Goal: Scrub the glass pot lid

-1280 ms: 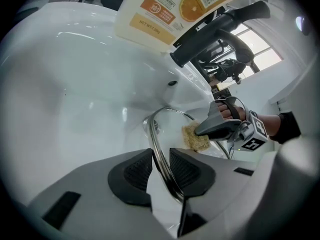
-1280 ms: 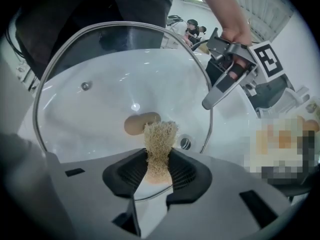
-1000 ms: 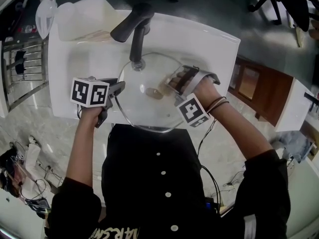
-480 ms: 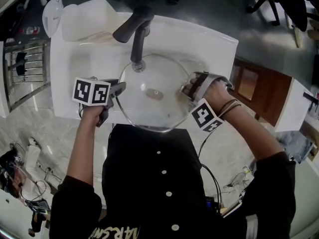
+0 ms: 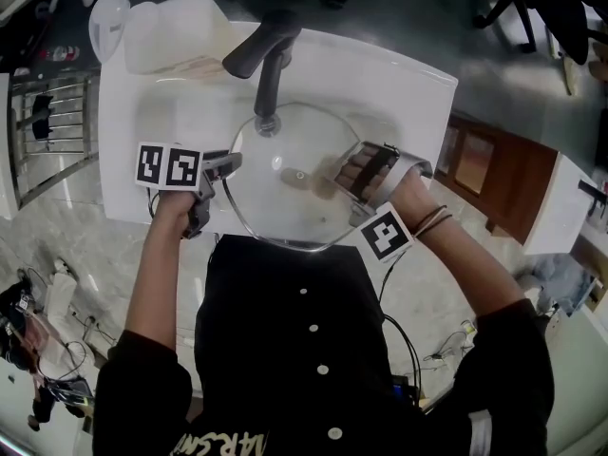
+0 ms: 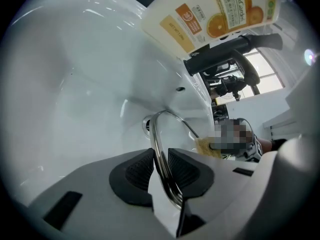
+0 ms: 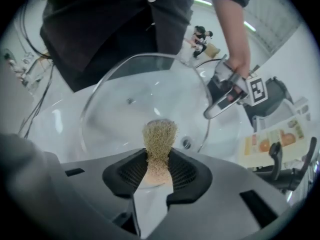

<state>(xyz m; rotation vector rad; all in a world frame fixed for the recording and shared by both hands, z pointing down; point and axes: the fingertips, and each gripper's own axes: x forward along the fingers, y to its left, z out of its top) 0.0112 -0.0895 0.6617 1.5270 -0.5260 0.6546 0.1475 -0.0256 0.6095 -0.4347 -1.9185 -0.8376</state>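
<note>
The round glass pot lid (image 5: 290,174) with a metal rim (image 6: 161,156) is held over the white sink basin (image 5: 180,122), below the tap. My left gripper (image 5: 228,167) grips its left rim; its jaws are closing, with the rim (image 7: 207,124) pinched between the pads. My right gripper (image 5: 337,174) is shut on a tan scrub pad (image 7: 159,141), which reaches onto the lid's right half. In the right gripper view the pad stands up between the pads, with the glass lid (image 7: 135,109) behind it.
A dark tap (image 5: 261,60) arches over the basin's far side. A white plastic jug (image 5: 166,31) with an orange label (image 6: 220,14) stands at the sink's back left. The drain (image 7: 186,143) shows through the glass. A brown cabinet (image 5: 489,169) stands to the right.
My right gripper with the scrub pad slid out to the lid's right edge, then back in toward its middle. The left gripper has kept its grip on the rim.
</note>
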